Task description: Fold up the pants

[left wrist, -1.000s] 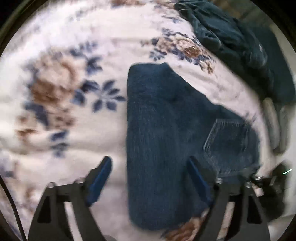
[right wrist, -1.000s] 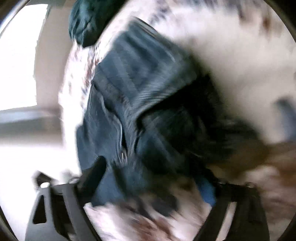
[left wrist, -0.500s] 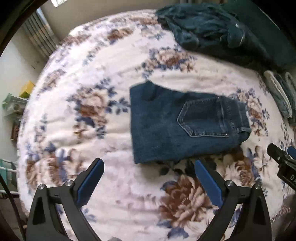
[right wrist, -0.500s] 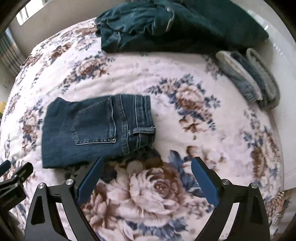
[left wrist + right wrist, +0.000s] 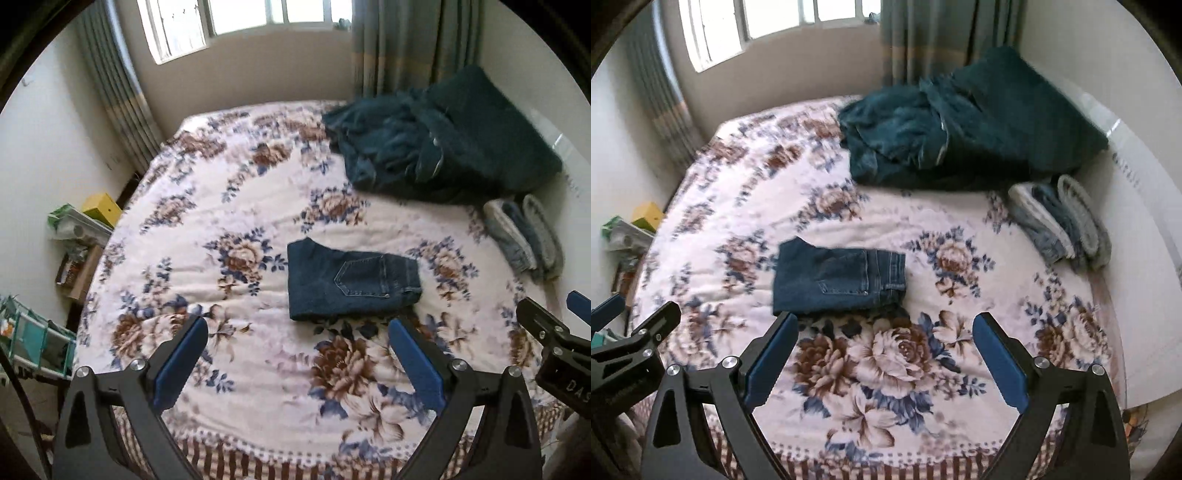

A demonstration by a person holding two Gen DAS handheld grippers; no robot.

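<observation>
Between the left gripper's point(image 5: 295, 338) matt blue pads point(image 5: 181, 360) lie the pants point(image 5: 351, 282), coarse dark denim; beyond them, soft fleecy floral bedspread point(image 5: 229, 206); black matt gripper frames, shiny metal screws.

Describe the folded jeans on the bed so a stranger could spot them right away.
Start at the floral bedspread that covers the bed under the window. Near its middle lie the folded jeans, a flat dark blue denim rectangle with a stitched back pocket facing up. Unlike the rumpled teal heap by the curtain and the pale rolled garments at the right edge, they lie flat, alone and neatly squared.
</observation>
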